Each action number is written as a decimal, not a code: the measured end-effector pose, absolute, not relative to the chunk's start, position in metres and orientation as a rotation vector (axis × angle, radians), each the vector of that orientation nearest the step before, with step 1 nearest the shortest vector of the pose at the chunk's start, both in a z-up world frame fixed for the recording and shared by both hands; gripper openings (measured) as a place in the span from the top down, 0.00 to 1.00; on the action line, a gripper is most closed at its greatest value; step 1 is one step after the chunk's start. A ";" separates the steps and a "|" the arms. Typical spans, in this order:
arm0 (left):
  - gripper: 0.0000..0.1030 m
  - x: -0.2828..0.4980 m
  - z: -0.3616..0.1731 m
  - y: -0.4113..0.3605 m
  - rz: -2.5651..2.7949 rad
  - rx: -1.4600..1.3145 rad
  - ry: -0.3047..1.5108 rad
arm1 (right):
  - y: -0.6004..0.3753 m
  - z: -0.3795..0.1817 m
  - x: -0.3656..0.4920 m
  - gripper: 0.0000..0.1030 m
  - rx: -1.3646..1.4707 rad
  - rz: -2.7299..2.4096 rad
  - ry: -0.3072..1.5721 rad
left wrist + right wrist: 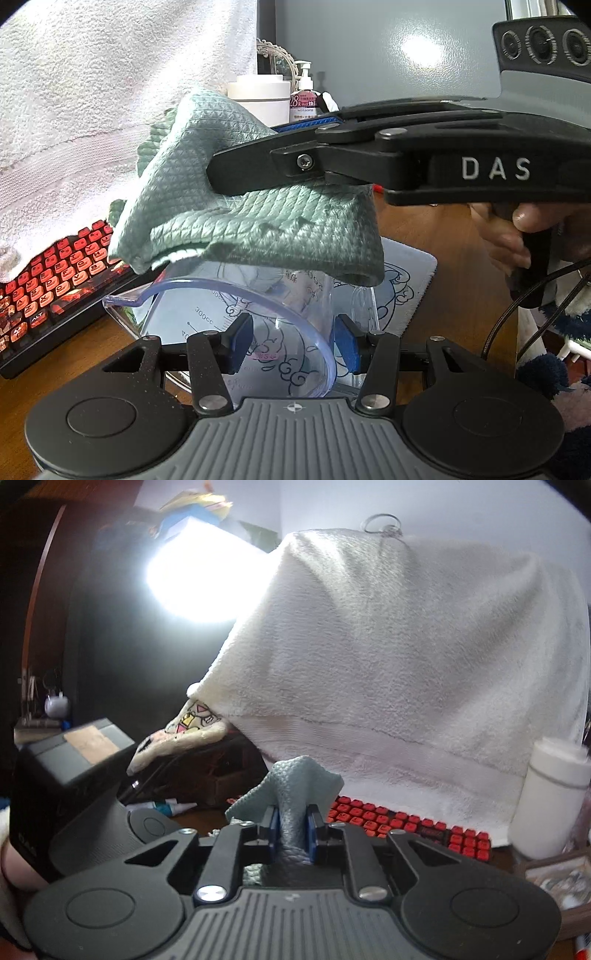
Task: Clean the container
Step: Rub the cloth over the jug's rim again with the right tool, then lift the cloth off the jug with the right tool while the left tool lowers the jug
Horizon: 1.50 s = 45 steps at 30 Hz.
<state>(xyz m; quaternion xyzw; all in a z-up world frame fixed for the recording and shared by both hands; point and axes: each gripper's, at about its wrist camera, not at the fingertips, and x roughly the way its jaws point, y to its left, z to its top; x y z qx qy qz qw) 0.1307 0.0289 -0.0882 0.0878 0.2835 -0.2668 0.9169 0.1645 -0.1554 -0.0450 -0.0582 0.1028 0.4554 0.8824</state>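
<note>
Blown-out window (192, 579) glare upper left; slight blur; fisheye-bent, dark-vignetted edges.

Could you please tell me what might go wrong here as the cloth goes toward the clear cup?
1. The left gripper holds the clear measuring cup only by its thin wall, so pushing could twist it loose.
2. The green cloth is bunched in the right gripper and might slip out while wiping.

Two grippers (291, 345) (291, 827), one cup (258, 332), one green cloth (258, 221), one keyboard (55, 273), one white towel (406, 664), two bottles (258, 101) (303, 99).
</note>
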 end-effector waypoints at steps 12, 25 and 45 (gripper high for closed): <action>0.53 0.133 -0.088 0.030 -0.548 0.182 0.583 | -0.157 -0.047 0.168 0.86 -0.131 0.913 0.218; 0.53 0.131 -0.087 0.030 -0.549 0.180 0.584 | -0.158 -0.048 0.155 0.85 -0.015 0.985 0.254; 0.53 0.132 -0.088 0.032 -0.551 0.176 0.585 | -0.184 -0.053 0.174 0.85 -0.030 0.810 0.242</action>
